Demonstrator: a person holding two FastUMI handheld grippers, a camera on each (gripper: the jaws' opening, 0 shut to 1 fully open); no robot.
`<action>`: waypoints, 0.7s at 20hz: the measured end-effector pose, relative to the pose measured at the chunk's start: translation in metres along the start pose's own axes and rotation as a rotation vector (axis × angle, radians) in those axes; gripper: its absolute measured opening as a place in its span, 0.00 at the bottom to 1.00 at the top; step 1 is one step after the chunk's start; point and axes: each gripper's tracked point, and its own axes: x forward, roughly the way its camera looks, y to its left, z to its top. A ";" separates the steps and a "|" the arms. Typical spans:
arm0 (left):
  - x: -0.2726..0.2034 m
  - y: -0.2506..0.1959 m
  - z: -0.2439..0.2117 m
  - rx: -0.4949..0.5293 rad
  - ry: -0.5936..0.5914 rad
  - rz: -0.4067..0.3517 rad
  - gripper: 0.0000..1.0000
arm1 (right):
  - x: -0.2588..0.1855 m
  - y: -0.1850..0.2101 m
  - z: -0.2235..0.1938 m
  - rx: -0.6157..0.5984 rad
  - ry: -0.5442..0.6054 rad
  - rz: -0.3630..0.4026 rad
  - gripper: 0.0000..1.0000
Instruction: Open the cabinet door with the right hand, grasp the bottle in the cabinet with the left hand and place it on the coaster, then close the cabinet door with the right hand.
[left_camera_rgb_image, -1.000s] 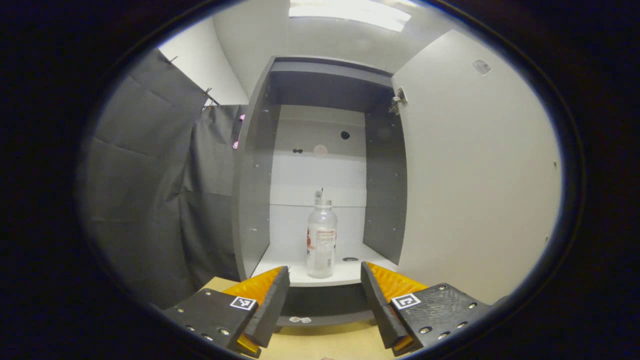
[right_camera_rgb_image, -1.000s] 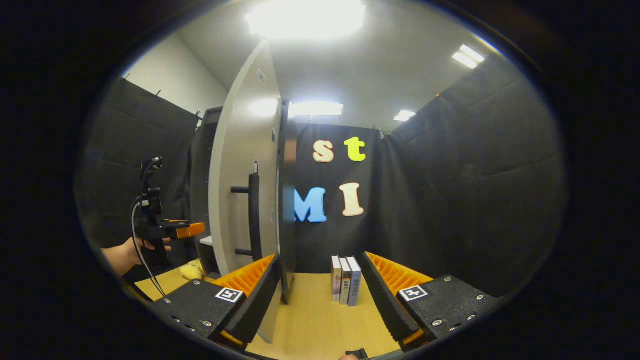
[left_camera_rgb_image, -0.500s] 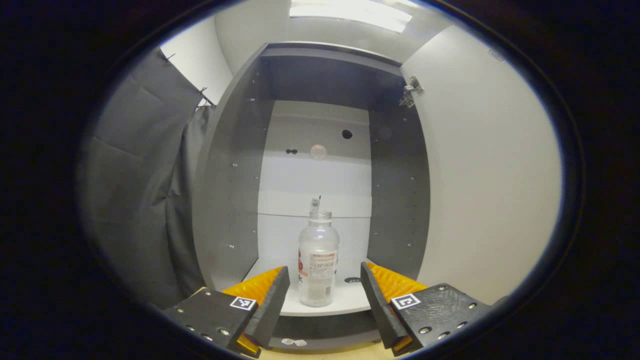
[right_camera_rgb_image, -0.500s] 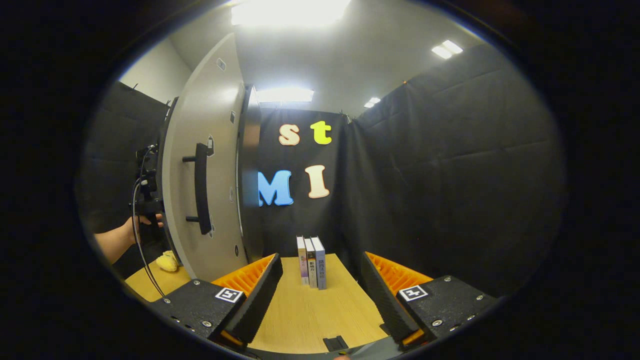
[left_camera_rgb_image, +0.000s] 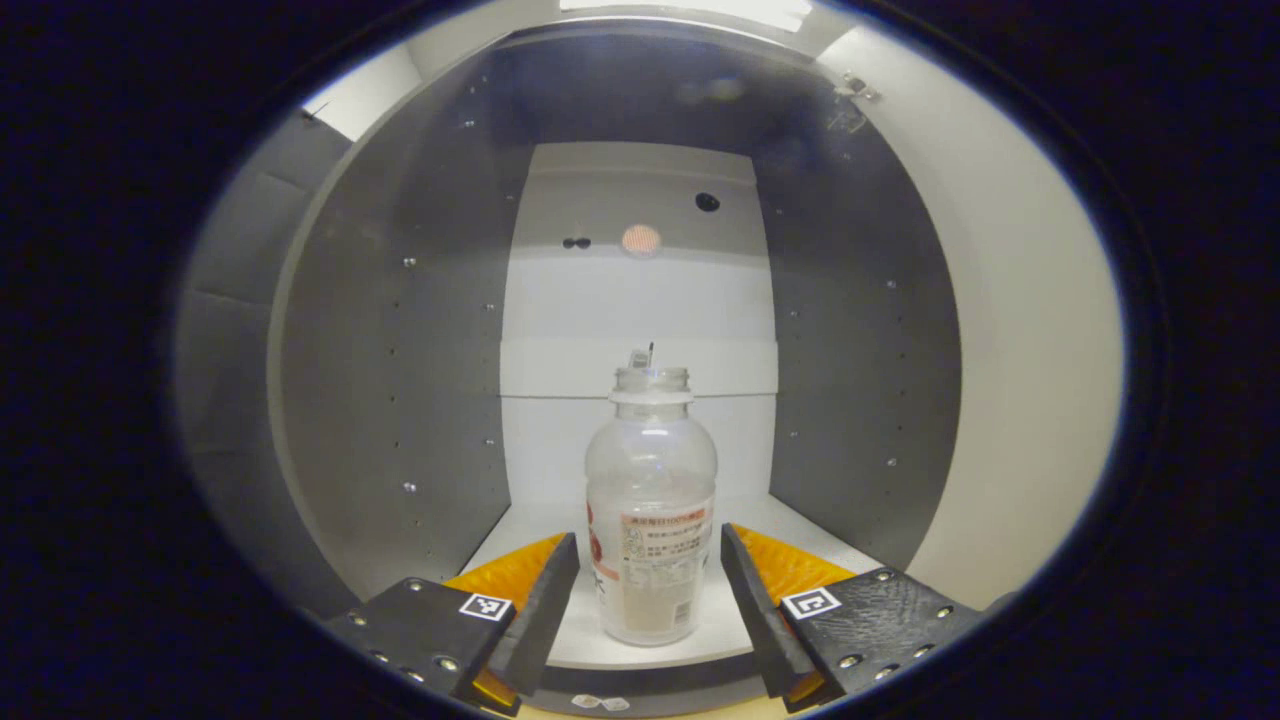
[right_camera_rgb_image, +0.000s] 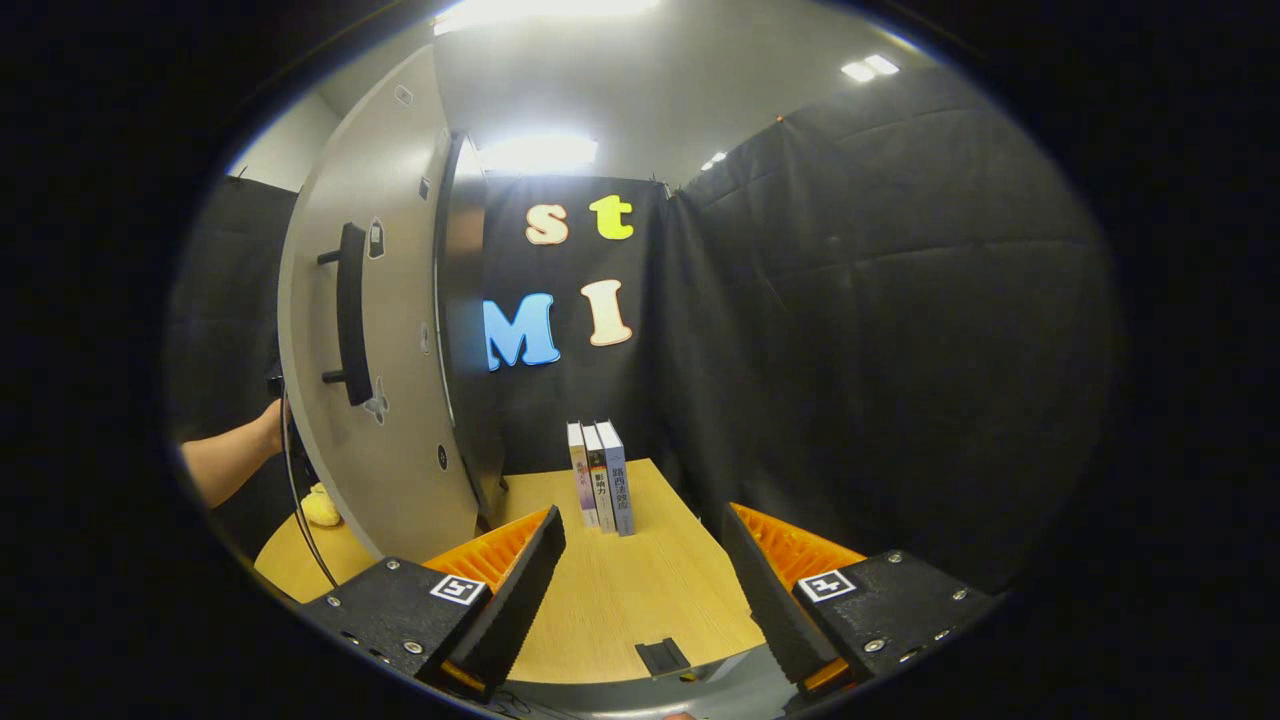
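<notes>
With the left gripper (left_camera_rgb_image: 650, 590) spread and the upright bottle (left_camera_rgb_image: 650, 500) just ahead between its fingers, an off-centre advance could tip the bottle on the cabinet shelf (left_camera_rgb_image: 720, 620).

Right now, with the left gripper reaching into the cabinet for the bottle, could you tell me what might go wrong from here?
1. The bottle stands near the front edge of the cabinet floor; a finger nudging it off-centre could tip it out.
2. The left gripper is open with the bottle between its fingers and little spare room, so a skewed approach might push rather than grip.
3. The open cabinet door stands free of the right gripper; it might swing back towards the reaching arm.
</notes>
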 end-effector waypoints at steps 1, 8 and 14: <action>-0.002 -0.005 0.000 0.005 0.001 -0.001 0.82 | 0.002 0.003 0.000 0.009 -0.001 0.010 0.98; -0.002 0.006 -0.004 -0.014 0.021 0.036 0.69 | 0.010 0.016 -0.001 0.006 -0.006 0.080 0.96; -0.026 0.014 0.009 -0.007 -0.029 0.067 0.69 | 0.017 0.019 -0.004 0.032 -0.028 0.152 0.96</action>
